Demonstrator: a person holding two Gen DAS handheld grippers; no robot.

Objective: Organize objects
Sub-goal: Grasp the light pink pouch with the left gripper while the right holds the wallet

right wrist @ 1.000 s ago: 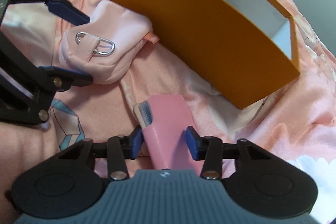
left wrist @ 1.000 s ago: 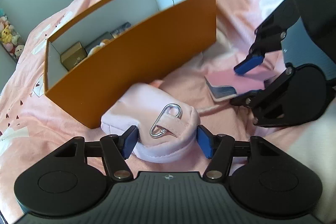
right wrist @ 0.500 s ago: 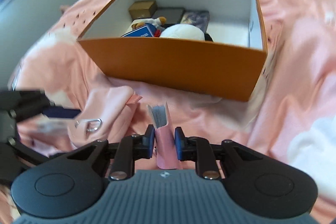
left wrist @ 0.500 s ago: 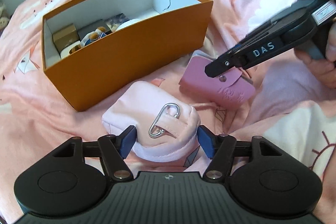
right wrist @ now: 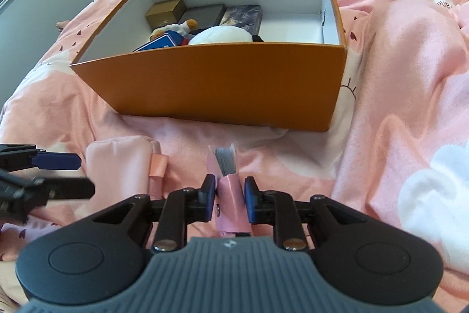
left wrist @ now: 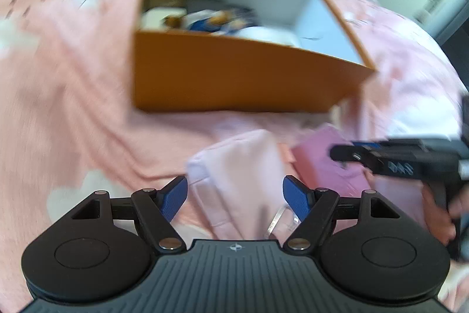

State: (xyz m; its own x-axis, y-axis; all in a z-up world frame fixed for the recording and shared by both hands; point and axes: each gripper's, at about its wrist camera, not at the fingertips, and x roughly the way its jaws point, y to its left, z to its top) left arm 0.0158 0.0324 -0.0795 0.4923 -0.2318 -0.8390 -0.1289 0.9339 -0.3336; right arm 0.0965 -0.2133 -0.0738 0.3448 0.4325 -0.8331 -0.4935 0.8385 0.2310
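Pink card wallet (right wrist: 231, 195), clamped edge-up between the closed-in fingers of the right claw (right wrist: 228, 200); its card edges show only in the right view. Pale pink pouch (left wrist: 237, 178) lies between the wide-open fingers of the left claw (left wrist: 236, 197), ungripped; blurred there, sharper in the right view. Orange box (right wrist: 222, 84) stands ahead of both claws on the pink bedding (right wrist: 395, 107), its contents clear only from the right.
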